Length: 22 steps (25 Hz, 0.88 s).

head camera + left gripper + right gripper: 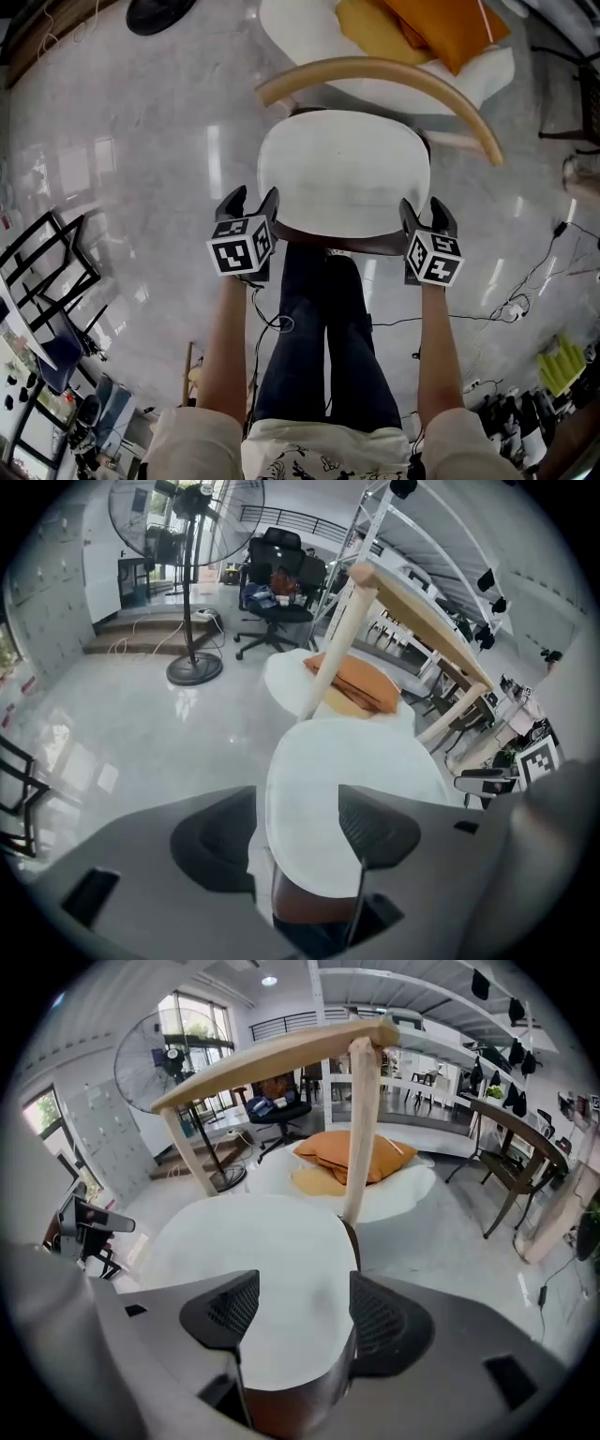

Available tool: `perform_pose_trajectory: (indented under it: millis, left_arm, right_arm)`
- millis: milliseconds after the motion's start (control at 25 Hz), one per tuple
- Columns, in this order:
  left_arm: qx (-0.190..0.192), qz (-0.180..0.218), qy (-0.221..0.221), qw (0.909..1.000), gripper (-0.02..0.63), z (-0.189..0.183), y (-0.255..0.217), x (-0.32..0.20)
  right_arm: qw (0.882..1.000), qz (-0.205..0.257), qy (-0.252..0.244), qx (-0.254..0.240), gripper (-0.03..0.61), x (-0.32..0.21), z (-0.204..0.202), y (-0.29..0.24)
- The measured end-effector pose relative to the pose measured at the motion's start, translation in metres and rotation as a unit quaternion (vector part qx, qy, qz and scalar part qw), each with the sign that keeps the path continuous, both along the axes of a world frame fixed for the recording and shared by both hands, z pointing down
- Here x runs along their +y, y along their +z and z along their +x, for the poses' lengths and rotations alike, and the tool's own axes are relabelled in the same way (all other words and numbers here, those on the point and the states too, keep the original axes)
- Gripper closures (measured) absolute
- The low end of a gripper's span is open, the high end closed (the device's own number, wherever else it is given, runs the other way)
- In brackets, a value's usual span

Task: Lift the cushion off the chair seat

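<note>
Head view: white cushion [343,173] on chair [375,68]

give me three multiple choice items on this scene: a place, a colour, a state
1. Where does the white cushion lie? A on the floor; B on the chair seat; C on a shelf.
2. What colour are the pillows beyond the chair? A blue; B orange; C green.
3. How do the fingers of the left gripper and right gripper stand? A apart; B shut on the cushion; C out of view.
Key: B, the cushion covers the seat; B, the head view shows them orange; A, each gripper view shows a gap between its fingers.
</note>
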<state>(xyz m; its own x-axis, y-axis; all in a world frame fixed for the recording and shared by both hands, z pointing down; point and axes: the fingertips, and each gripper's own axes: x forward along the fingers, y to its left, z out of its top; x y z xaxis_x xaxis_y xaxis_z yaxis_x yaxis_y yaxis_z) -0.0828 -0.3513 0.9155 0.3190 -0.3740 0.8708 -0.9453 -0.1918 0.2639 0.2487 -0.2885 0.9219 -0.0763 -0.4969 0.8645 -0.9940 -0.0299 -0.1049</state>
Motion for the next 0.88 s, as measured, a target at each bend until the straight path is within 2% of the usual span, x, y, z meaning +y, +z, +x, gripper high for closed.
perform_pose_trajectory:
  millis: [160,440,680,880]
  left_arm:
    - [-0.009,-0.017,0.014,0.9997,0.334,0.001,0.034,-0.006]
    - [0.007,-0.035,0.011,0.9993,0.324,0.003,0.073,-0.018]
    - [0.015,-0.049,0.014,0.9986,0.321,0.004,0.095,-0.021]
    - [0.037,-0.058,-0.005,0.9976,0.321,0.005,0.1,-0.019]
  right_arm:
    - [1.0,-0.015,0.004,0.002,0.25,-0.007,0.012,0.032]
    - [0.999,-0.043,0.008,-0.013,0.212,-0.008,0.019,0.072]
    - [0.996,-0.051,0.025,-0.063,0.199,-0.008,0.021,0.091]
    - [0.995,-0.051,0.019,-0.085,0.194,-0.007,0.019,0.093]
